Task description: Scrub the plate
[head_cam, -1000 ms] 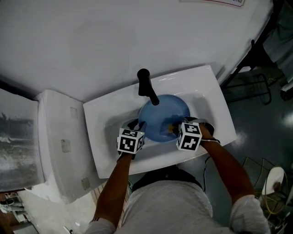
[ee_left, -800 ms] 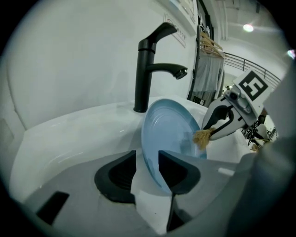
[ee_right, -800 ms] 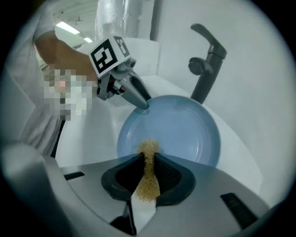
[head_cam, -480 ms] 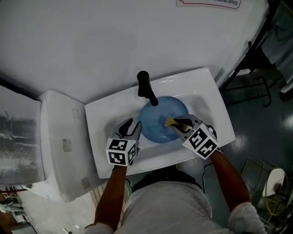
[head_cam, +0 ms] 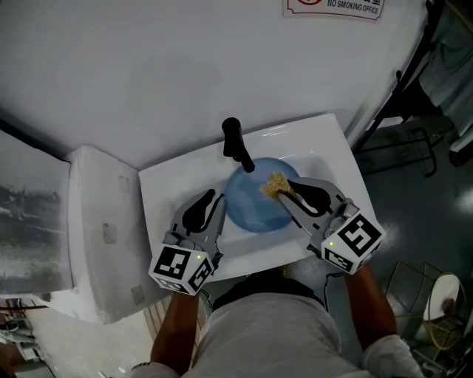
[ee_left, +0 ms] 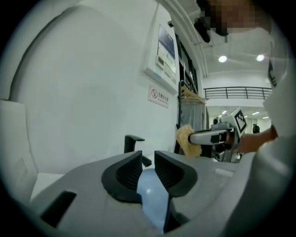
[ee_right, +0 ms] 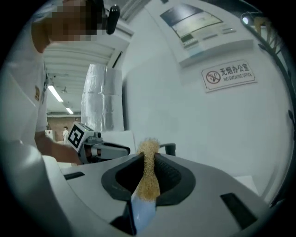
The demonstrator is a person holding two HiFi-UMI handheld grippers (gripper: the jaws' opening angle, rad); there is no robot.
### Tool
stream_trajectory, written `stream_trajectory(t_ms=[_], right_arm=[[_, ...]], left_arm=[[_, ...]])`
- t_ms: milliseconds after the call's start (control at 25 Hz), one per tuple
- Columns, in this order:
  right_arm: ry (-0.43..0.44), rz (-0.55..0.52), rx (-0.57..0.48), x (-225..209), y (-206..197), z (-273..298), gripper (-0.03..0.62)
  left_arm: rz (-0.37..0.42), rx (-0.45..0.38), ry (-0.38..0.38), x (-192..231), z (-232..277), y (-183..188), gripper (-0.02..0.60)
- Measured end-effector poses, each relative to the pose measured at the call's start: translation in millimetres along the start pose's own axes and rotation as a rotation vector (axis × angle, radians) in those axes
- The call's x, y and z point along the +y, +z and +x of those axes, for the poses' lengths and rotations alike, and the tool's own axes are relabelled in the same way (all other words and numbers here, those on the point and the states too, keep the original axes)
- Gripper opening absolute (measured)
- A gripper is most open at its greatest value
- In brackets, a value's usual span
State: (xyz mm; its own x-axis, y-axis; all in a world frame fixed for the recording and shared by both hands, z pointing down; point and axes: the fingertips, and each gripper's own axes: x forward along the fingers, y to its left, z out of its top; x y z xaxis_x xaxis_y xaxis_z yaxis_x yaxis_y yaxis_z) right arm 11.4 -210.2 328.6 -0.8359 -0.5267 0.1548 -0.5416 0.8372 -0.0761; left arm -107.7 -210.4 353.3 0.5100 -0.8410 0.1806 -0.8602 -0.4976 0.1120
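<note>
**Blue plate lies in the sink, sponge held above it**

The plate (head_cam: 255, 199) is round, plain blue and smooth, with a faint sheen. It lies flat in the middle of the sink (head_cam: 164, 193).

At the sink's near rim the person holds both grippers raised over the basin, pointing towards its far side. The left gripper (head_cam: 213, 199) hangs above the sink's left half, beside the plate. Its jaws have just been closing and stand a narrow gap apart with nothing between them; the blue of the plate shows through that gap. The right gripper (head_cam: 284, 189) reaches over the plate's right part from the sink's right side. Its jaws are clamped on a yellowish, rough-textured sponge (head_cam: 275, 182), whose frayed top sticks out past the tips.

The sink is a white rectangular basin with a broad flat rim. A black tap (head_cam: 236, 144) rises from its far rim, its spout reaching over the plate's far edge. Left of the sink stands a white boxy fixture (head_cam: 100, 229). Beyond the sink is a bare white wall (head_cam: 148, 66), with a no-smoking sign (head_cam: 332, 6) high up. Right of the sink the floor (head_cam: 421, 214) is dark and glossy, and a black metal frame (head_cam: 403, 133) stands on it.

I count one plate, one sponge, one tap, one sink, one sign and two grippers.
</note>
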Motion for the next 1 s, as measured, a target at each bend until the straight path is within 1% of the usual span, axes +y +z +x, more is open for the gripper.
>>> stream_trajectory(t_ms=[160, 240, 320, 480, 680, 840, 1000], right_arm=[[0.015, -0.003, -0.125, 15, 38, -9, 0.063], [0.023, -0.018, -0.171, 24, 54, -14, 0.063], [0.029, -0.029, -0.21, 33, 66, -18, 0.063], [0.032, -0.035, -0.272, 47, 86, -27, 0.063], [0.027, -0.024, -0.346, 56, 102, -37, 0.063], [0.013, -0.015, -0.388, 55, 107, -44, 0.063], [0.006, -0.006, -0.398, 53, 105, -46, 0.061]], left_arm=[[0.025, -0.14, -0.036, -16, -13, 46, 0.064], [0.037, -0.188, -0.05, -22, -19, 63, 0.054], [0.045, -0.218, -0.064, -28, -24, 76, 0.046], [0.061, -0.257, -0.095, -41, -32, 94, 0.034], [0.079, -0.292, -0.119, -50, -39, 108, 0.023], [0.104, -0.301, -0.127, -57, -41, 111, 0.017], [0.116, -0.301, -0.14, -64, -40, 111, 0.017]])
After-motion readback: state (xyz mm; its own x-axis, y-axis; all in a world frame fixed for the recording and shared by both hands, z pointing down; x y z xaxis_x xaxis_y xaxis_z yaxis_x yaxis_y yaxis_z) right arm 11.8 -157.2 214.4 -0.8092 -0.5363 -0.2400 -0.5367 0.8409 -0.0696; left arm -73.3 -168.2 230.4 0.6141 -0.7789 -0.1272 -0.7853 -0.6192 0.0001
